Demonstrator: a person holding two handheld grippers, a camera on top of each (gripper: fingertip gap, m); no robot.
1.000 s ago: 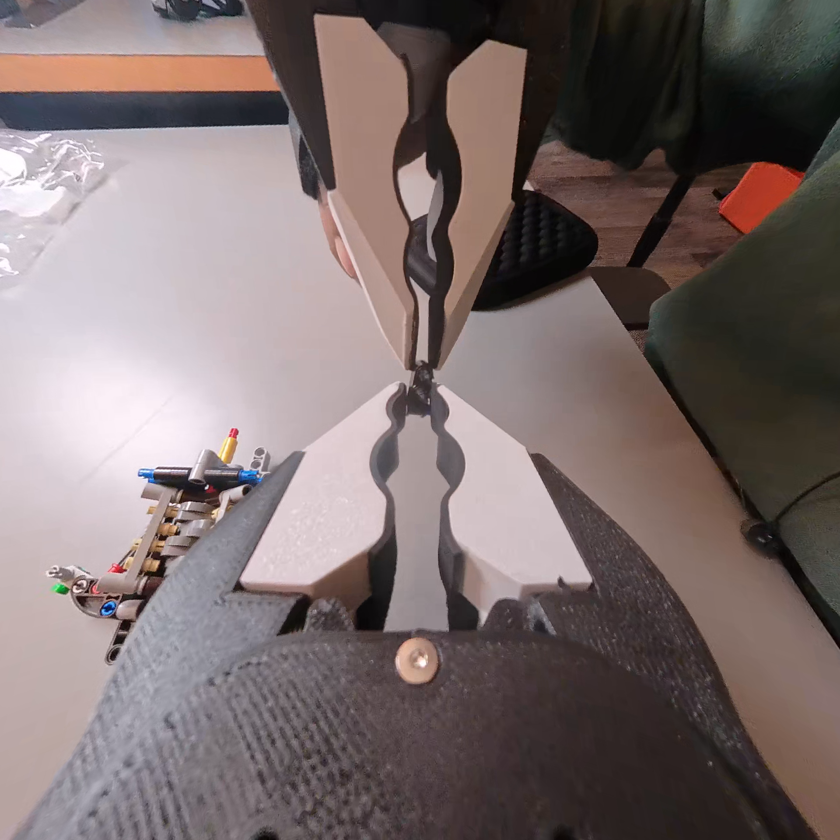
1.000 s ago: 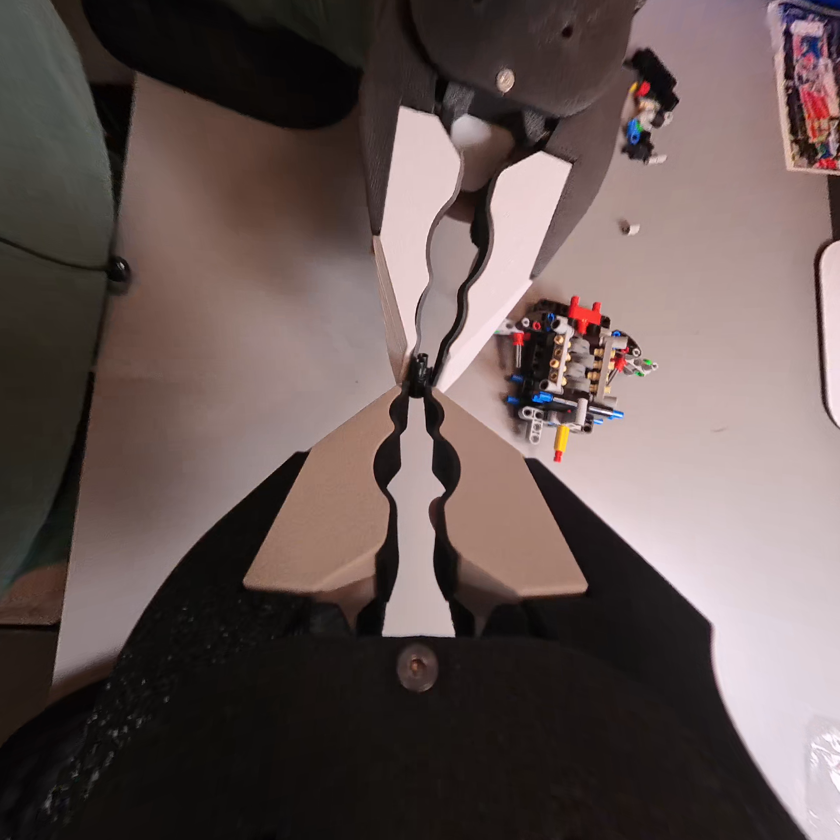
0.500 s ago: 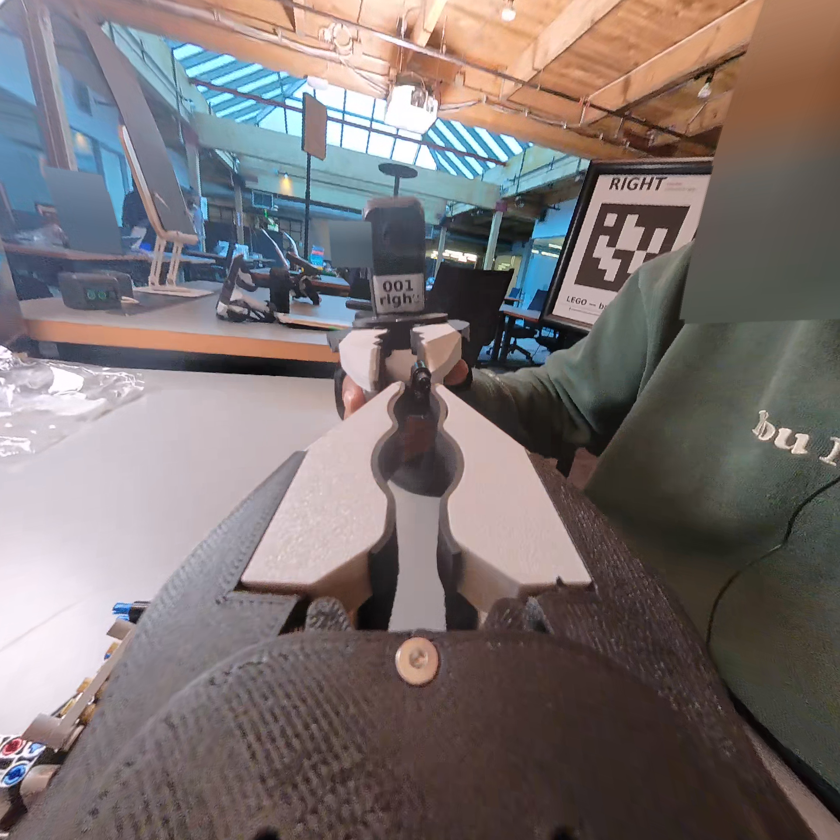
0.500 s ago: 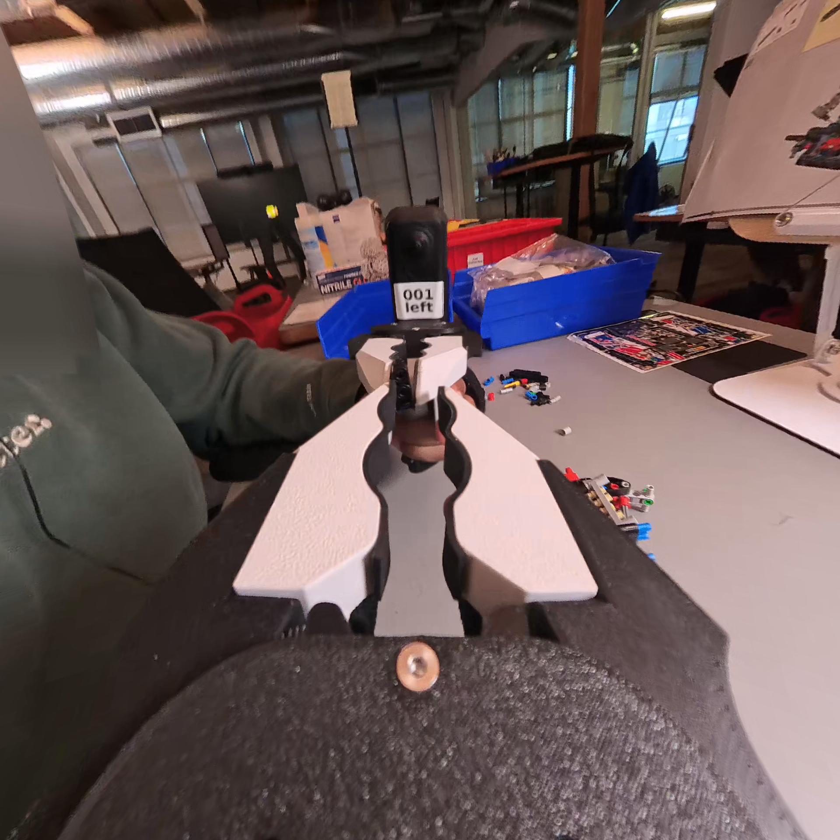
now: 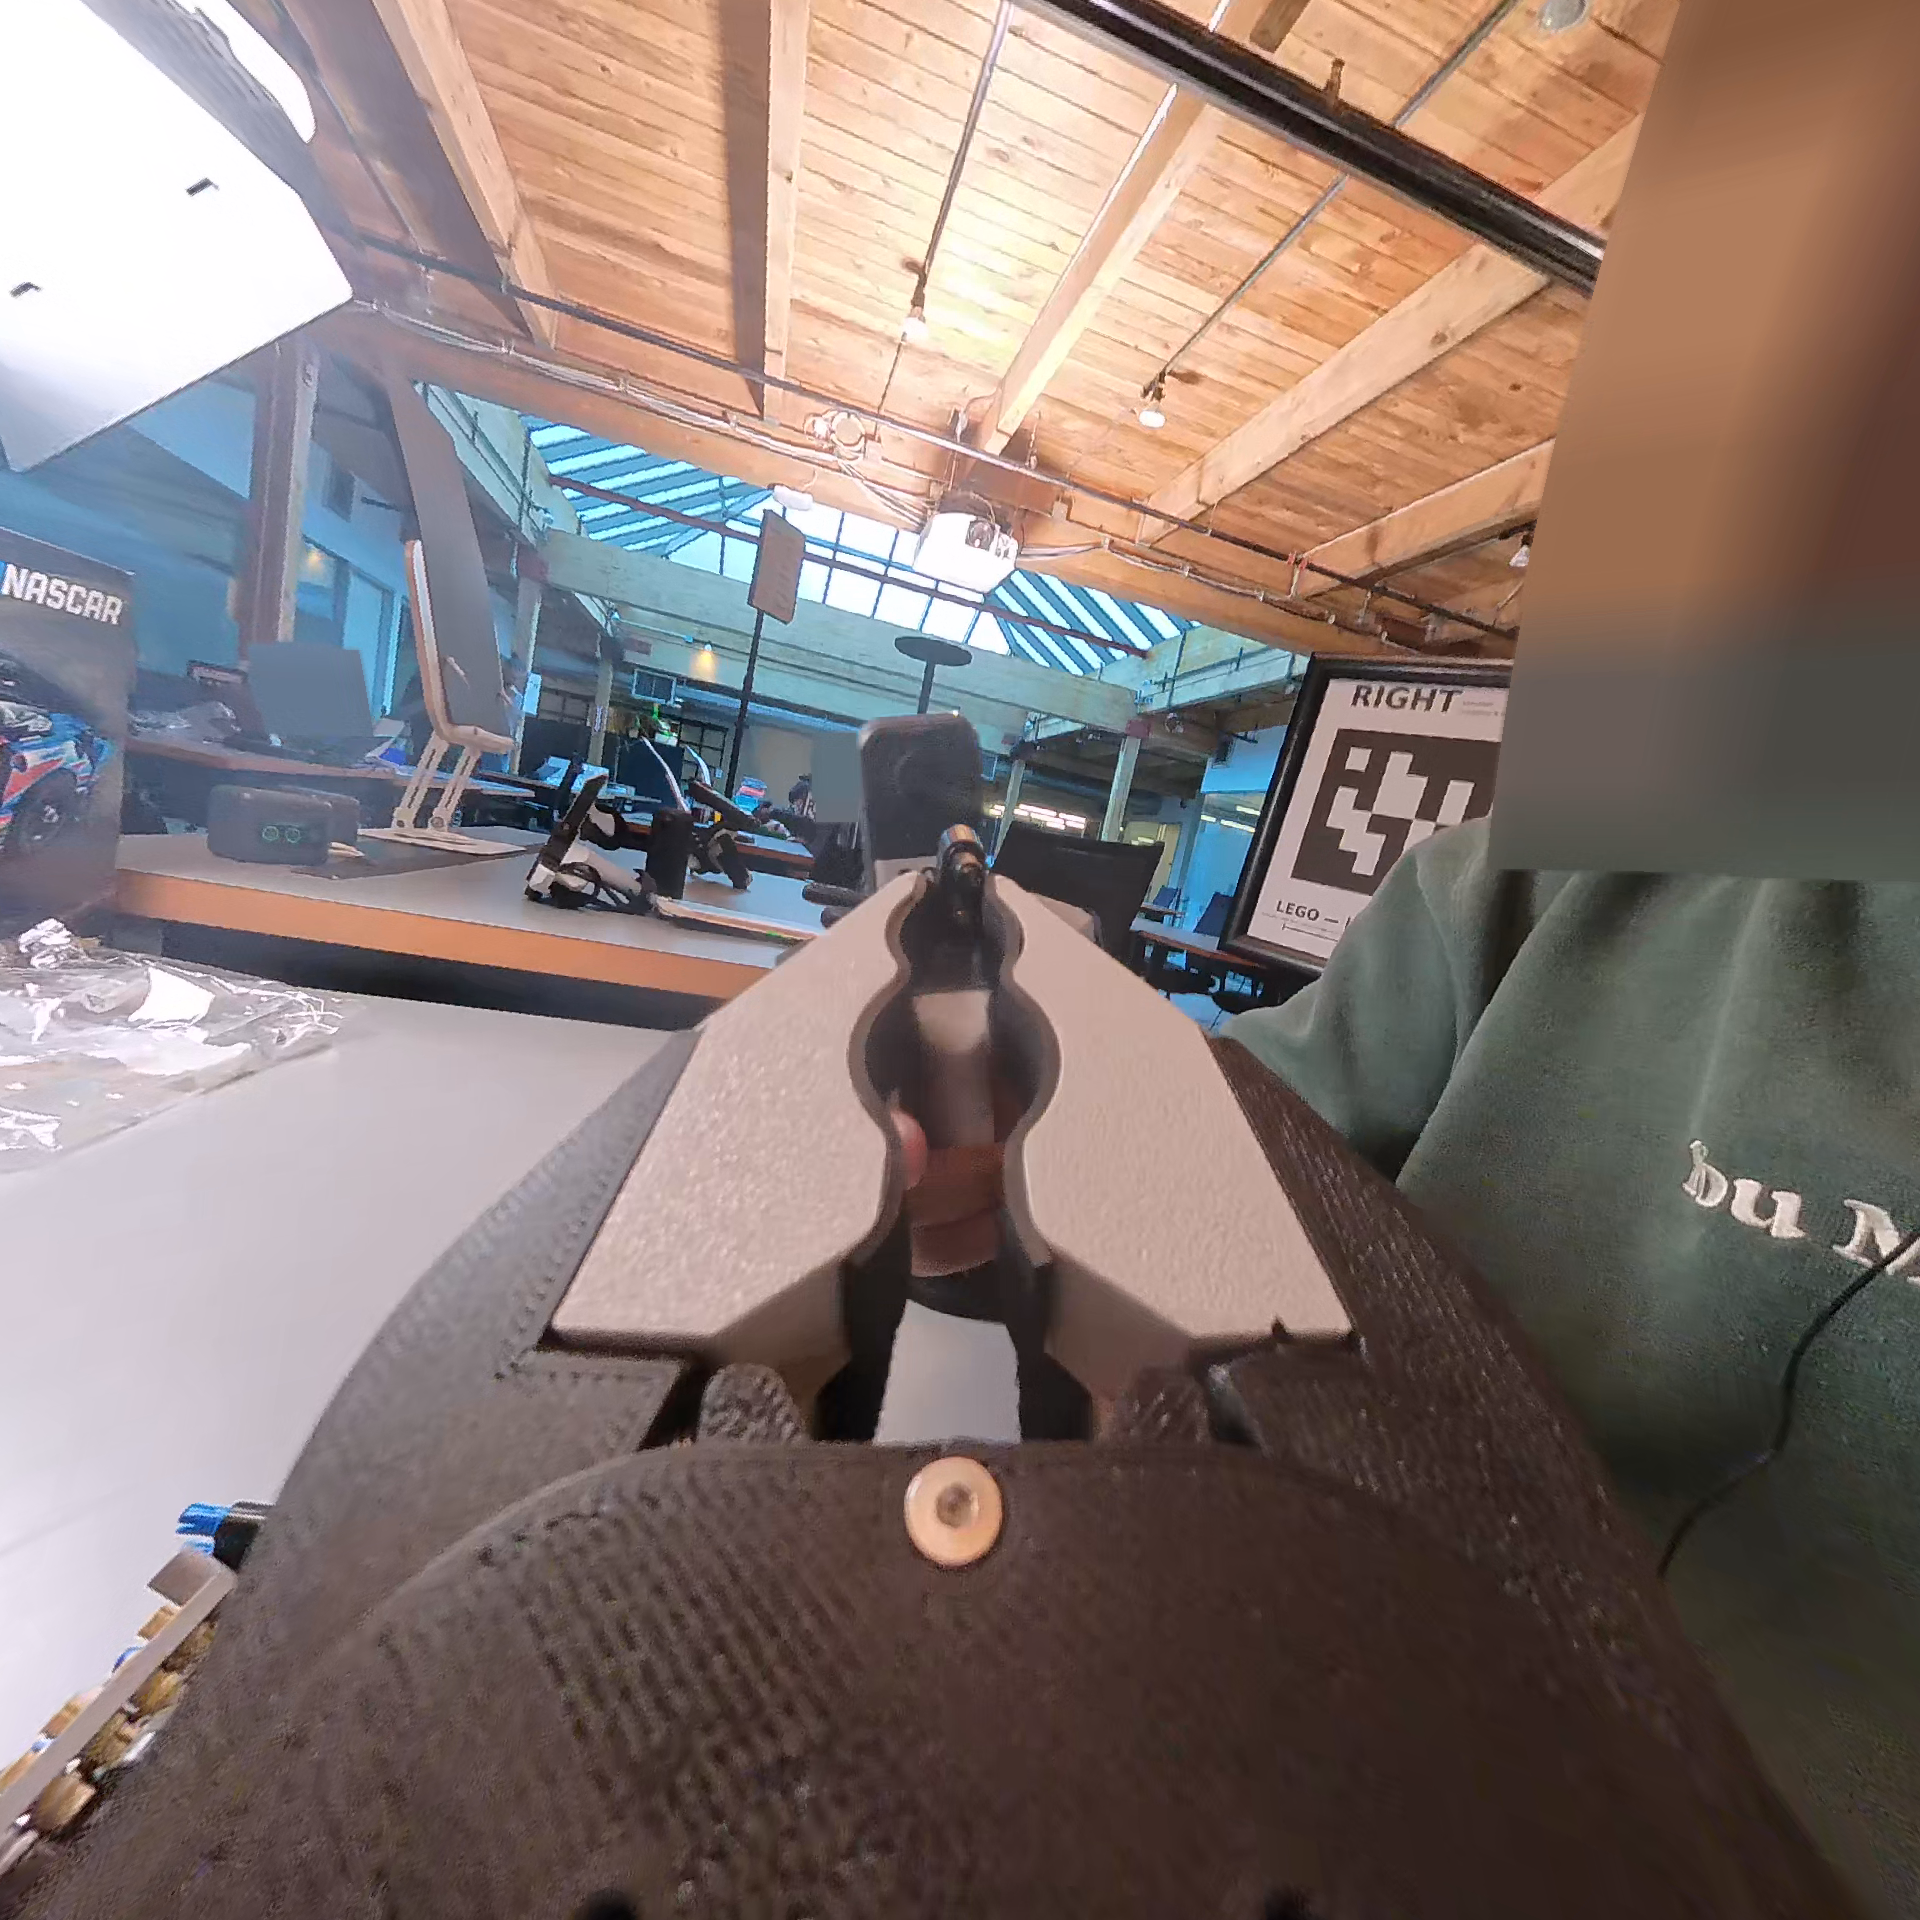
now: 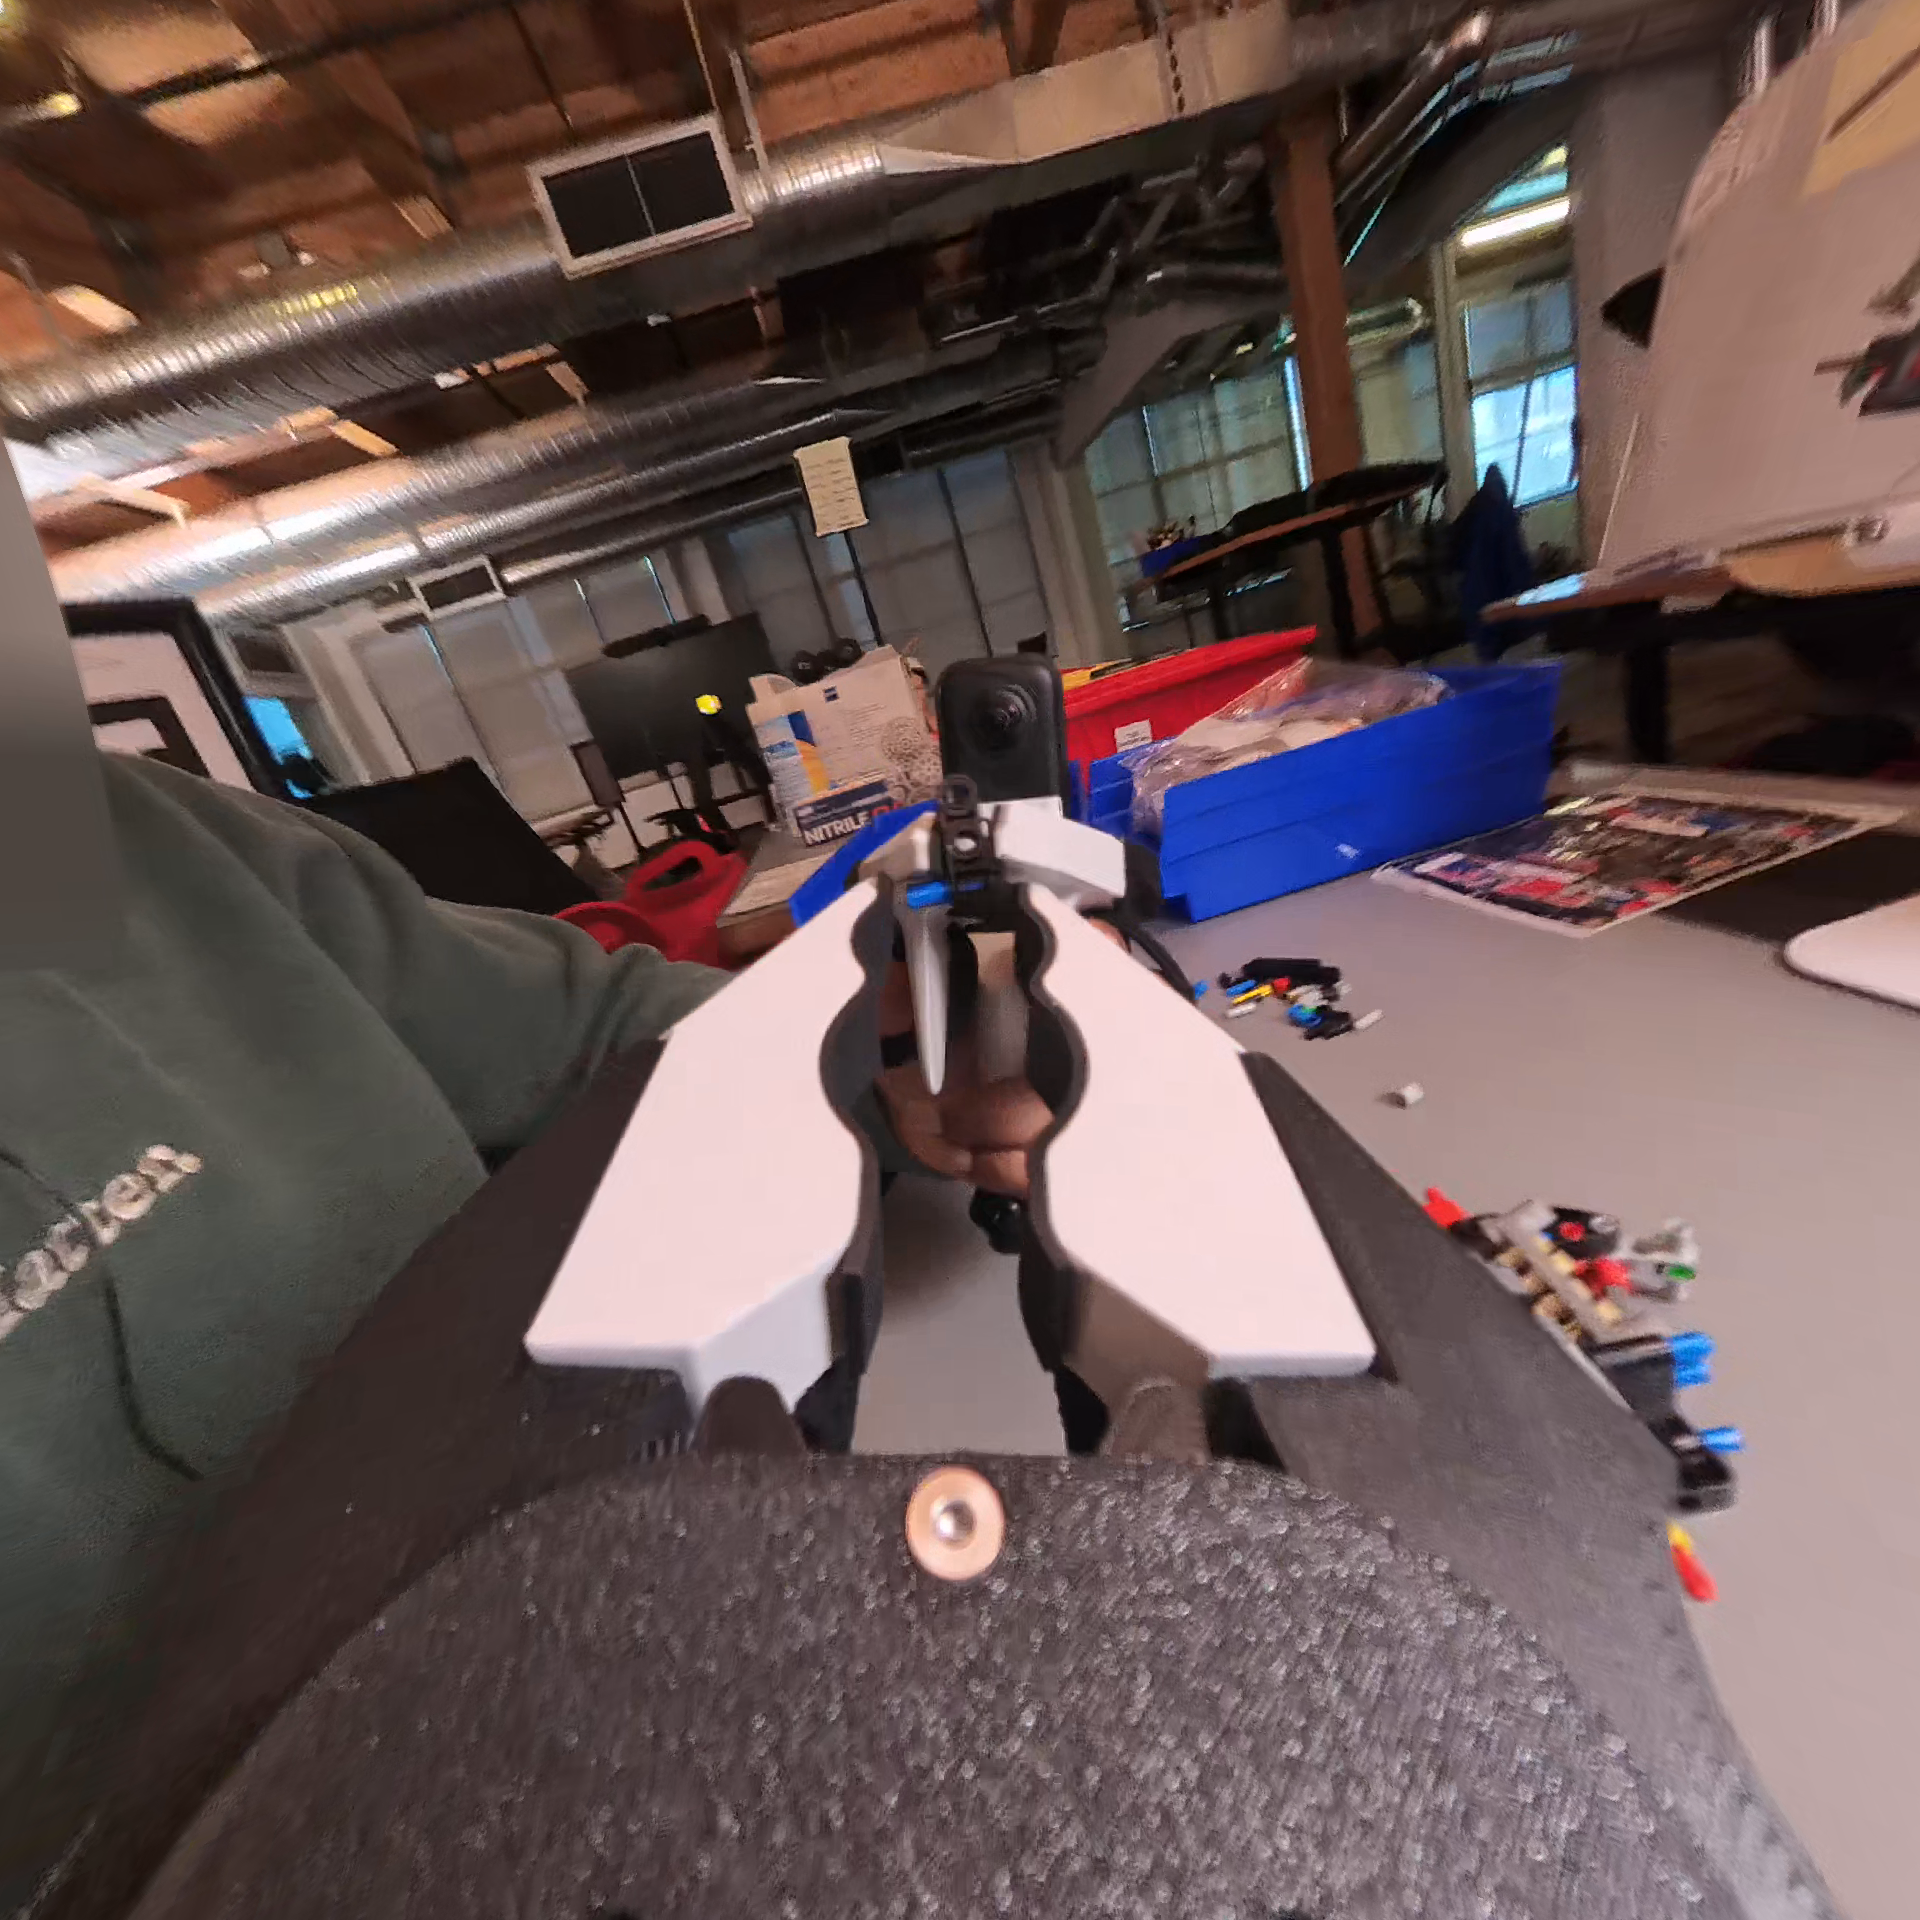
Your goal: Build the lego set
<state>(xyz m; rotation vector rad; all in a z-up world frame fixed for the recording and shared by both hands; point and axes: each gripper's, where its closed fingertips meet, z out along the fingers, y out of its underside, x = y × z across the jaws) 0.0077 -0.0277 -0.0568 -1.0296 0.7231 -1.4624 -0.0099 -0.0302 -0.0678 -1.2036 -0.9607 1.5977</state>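
Observation:
My left gripper is shut on a small black lego piece that sticks up from its tips. My right gripper meets it tip to tip and is shut on the same black piece, which carries a blue pin. Both are held up above the grey table, pointing at each other. The part-built lego assembly lies on the table to the right of my right gripper. It also shows in the left wrist view at the bottom left, mostly hidden by the gripper body.
Loose small lego pieces and one grey piece lie farther out on the table. Blue bins and a printed booklet are at the back. Clear plastic bags lie to the left. A person in a green sweatshirt sits close by. My left and right fingertips are right by each other.
Both grippers have swung from pointing down at the table to pointing level and slightly upward. They stay tip to tip on the black piece, and the blue pin now shows.

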